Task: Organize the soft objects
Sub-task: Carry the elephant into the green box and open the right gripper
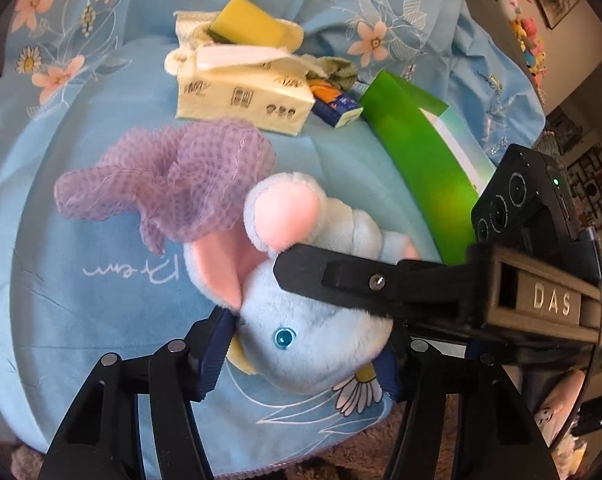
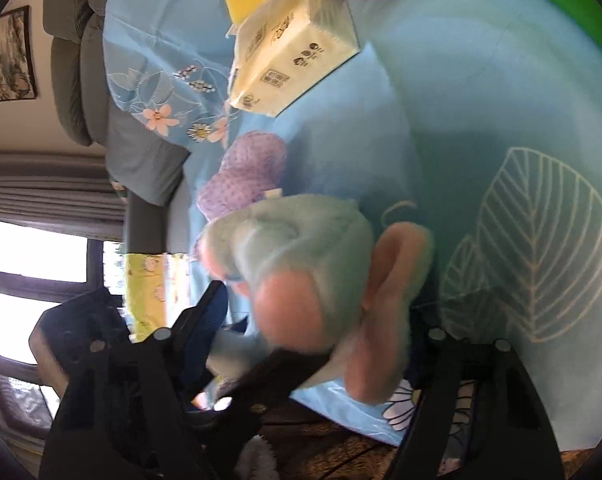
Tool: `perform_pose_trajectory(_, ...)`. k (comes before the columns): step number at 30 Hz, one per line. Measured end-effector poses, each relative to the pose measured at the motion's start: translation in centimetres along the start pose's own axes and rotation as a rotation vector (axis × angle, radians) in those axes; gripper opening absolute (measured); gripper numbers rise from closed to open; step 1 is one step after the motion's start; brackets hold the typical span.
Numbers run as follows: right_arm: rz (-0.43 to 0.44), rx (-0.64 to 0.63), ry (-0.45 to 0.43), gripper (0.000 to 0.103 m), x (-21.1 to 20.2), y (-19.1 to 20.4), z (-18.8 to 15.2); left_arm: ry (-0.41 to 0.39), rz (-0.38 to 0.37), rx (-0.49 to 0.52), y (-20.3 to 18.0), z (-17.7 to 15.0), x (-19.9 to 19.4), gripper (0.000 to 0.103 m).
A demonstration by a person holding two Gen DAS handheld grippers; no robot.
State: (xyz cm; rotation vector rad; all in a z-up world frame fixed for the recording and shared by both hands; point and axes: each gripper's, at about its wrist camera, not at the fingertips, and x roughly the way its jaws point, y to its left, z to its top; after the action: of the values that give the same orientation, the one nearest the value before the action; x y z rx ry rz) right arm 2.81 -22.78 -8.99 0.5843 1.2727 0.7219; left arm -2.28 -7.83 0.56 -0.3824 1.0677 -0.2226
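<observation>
The blue plush rabbit [image 1: 301, 332] at the blue sheet's [image 1: 101, 300] near edge is clamped by the left gripper [image 1: 307, 344] at the head and straddled by the right gripper [image 2: 317, 340]; whether that one presses cannot be told. Nothing looks sorted yet: purple mesh puff [image 1: 173, 184], tissue pack [image 1: 241, 92] and yellow sponge [image 1: 245, 20] are left scattered.

The left gripper [image 1: 307, 344] is black, with silver screws and dark-blue ribbed pads; the right gripper [image 1: 381, 276] carries a "DAS" label.

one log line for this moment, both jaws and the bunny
left gripper: around plush bunny head | right gripper: around its ears | bunny: on blue sheet
</observation>
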Motion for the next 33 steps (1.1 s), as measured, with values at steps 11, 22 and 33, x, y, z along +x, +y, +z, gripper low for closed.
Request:
perform_pose_trajectory(11, 0.019, -0.068, -0.198, 0.062, -7.7, 2.1, 0.3, -0.153, -0.028, 0.222, -7.9, 3.0, -3.0, 0.062)
perform_pose_trajectory(22, 0.016, -0.041, -0.46, 0.06, -16.4, 1.7, 2.6, -0.225, -0.111, 0.392, -15.6, 7.6, -1.8, 0.062)
perform_pose_trajectory(33, 0.009, -0.008, -0.628, 0.06, -20.7, 0.0, 7.5, -0.234, -0.183, 0.492, -20.1, 13.6, 2.6, 0.062)
